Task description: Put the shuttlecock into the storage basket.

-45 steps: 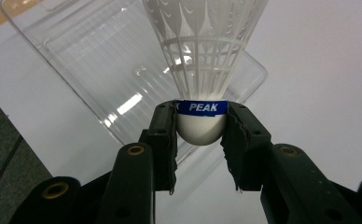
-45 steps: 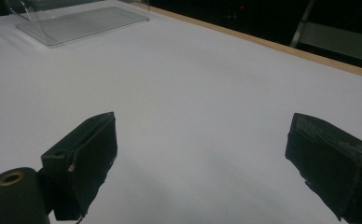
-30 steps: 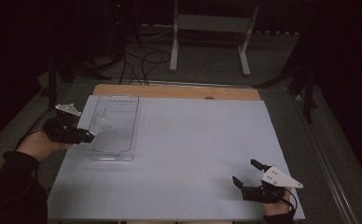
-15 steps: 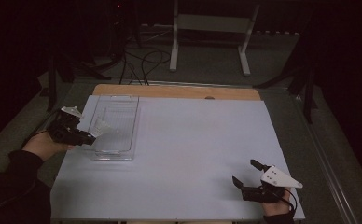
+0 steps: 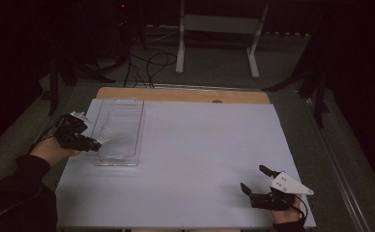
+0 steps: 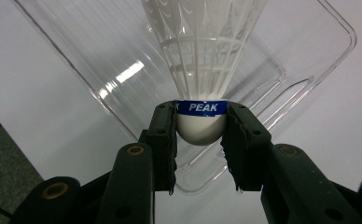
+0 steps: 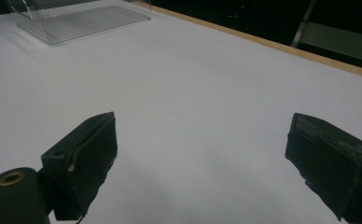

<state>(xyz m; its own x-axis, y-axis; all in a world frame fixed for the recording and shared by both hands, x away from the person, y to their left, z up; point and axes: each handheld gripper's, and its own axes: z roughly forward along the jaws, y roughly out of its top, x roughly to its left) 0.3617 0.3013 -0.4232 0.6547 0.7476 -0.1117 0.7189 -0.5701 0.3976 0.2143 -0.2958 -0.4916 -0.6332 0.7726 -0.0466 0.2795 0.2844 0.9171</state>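
left gripper point(image 6: 201, 128) clamps the shuttlecock point(image 6: 202, 70), feather tips cut off; right gripper point(image 7: 202, 154) gapes.

— What is carrying everything here?
— A table point(image 5: 185, 94) with a wooden edge showing along the upper middle of the frame; a white sheet point(image 5: 195, 159) is covering nearly all of its top.
— And what is lying directly on the sheet?
— A clear plastic tray point(image 5: 127, 121) is sitting flat at the left of the frame, its long side running away from the camera, near the sheet's left edge.
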